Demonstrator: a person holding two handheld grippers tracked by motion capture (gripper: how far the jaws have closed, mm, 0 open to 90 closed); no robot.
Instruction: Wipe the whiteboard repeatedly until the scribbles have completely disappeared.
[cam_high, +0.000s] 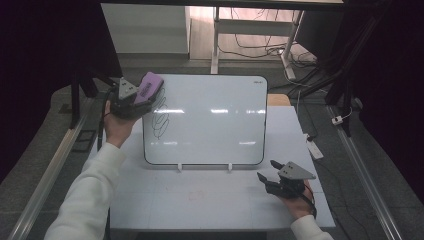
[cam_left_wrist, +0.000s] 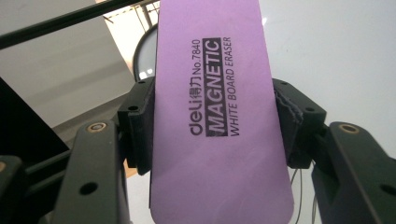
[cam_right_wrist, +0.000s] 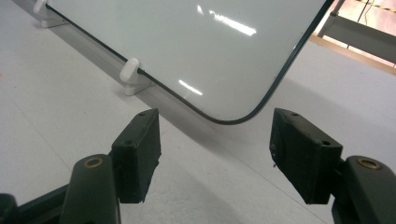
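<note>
Nearest us, our right tongs (cam_high: 268, 179) rest apart and empty on the bench; left tongs (cam_high: 131, 98) clamp the purple rectangular magnetic eraser (cam_high: 148, 86), while black scribbles (cam_high: 161, 119) remain on the white glossy whiteboard (cam_high: 215, 120).

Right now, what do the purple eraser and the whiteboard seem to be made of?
Purple eraser: probably matte plastic or dense foam; its flat face bears printed black lettering and gives no glare. Whiteboard: a glossy coated panel, perhaps steel or melamine, since it mirrors the ceiling lights; thin dark rim.
</note>
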